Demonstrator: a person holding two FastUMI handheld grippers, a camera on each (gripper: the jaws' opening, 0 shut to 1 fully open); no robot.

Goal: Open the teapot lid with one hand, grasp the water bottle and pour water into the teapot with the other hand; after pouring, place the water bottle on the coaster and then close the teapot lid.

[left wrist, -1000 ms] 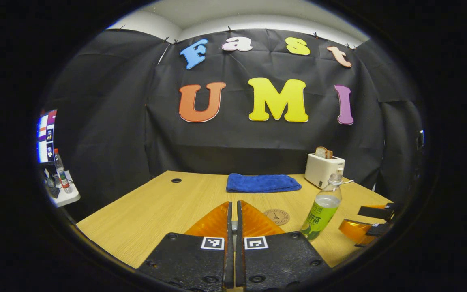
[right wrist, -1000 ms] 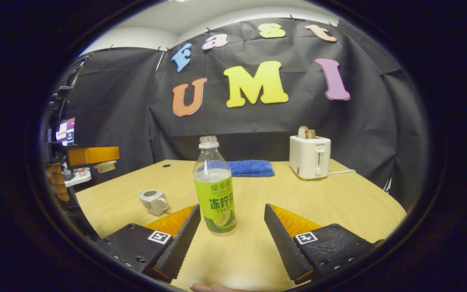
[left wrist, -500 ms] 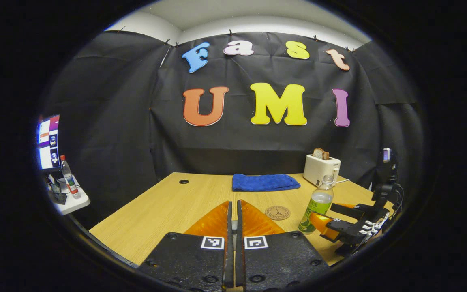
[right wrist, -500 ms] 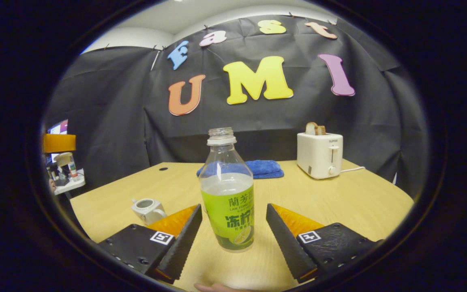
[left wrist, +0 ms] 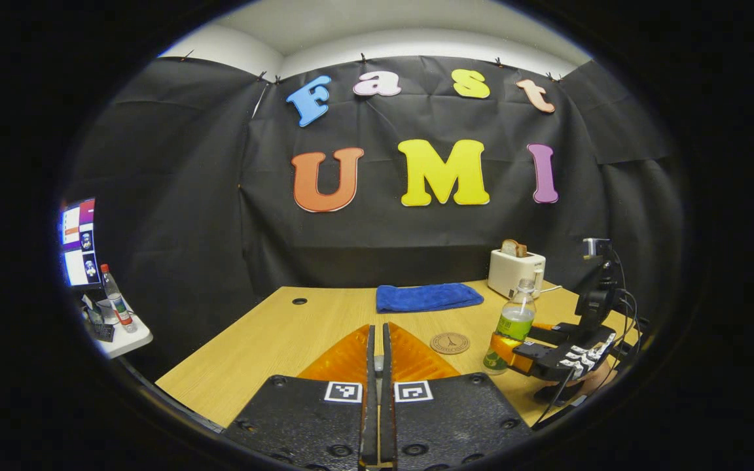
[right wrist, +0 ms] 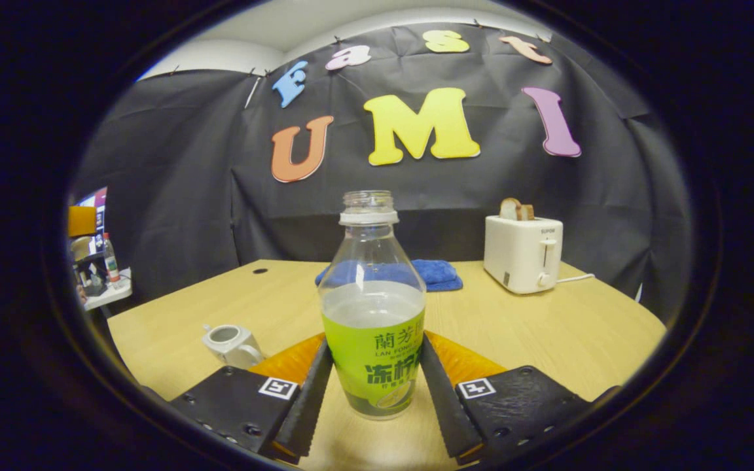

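2 fingers of the right hand-held gripper (right wrist: 375, 399) clamp the water bottle (right wrist: 373, 307); left hand-held gripper (left wrist: 377, 366) closed. Next: lift, tilt over open teapot (right wrist: 230, 342).

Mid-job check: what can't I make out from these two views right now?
1. Left gripper view: the shut fingers of the left gripper hide whether the teapot lid sits between them.
2. Right gripper view: the near side of the teapot is behind a finger of the right gripper.
3. Left gripper view: the lower label of the water bottle is covered by the right gripper.
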